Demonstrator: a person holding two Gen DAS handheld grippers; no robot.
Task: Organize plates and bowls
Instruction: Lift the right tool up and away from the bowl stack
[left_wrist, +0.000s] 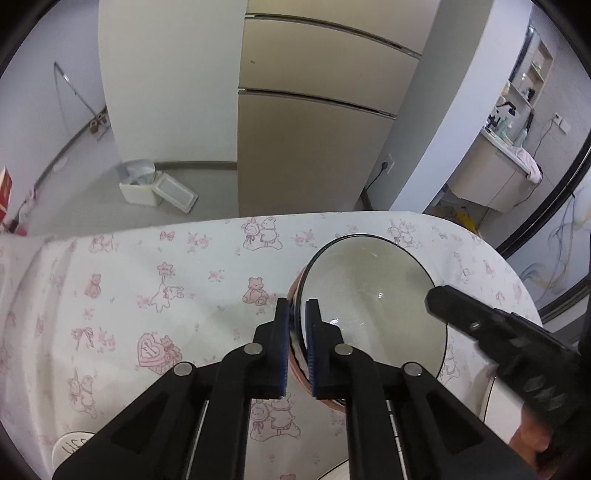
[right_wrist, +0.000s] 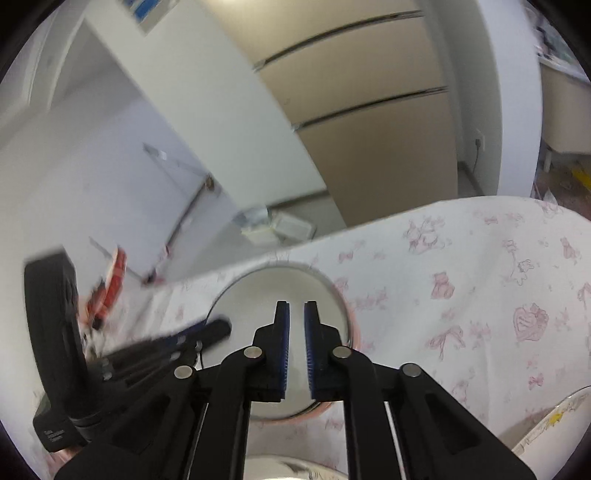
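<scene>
A white bowl (left_wrist: 373, 295) with a dark rim and pinkish outside sits tilted over the tablecloth. My left gripper (left_wrist: 297, 314) is shut on its near rim, one finger inside and one outside. The bowl also shows in the right wrist view (right_wrist: 273, 295), with the left gripper (right_wrist: 207, 334) at its left rim. My right gripper (right_wrist: 297, 314) hovers over the bowl's inside with a narrow gap between its fingers and nothing in it. In the left wrist view the right gripper (left_wrist: 443, 301) reaches in over the bowl's right rim.
The table (left_wrist: 147, 277) has a white cloth with pink bears. A white dish edge (left_wrist: 72, 445) shows at the lower left, another plate (right_wrist: 554, 417) at the lower right, and a dish (right_wrist: 295, 469) just below my right gripper. A fridge (left_wrist: 314, 129) stands beyond the far edge.
</scene>
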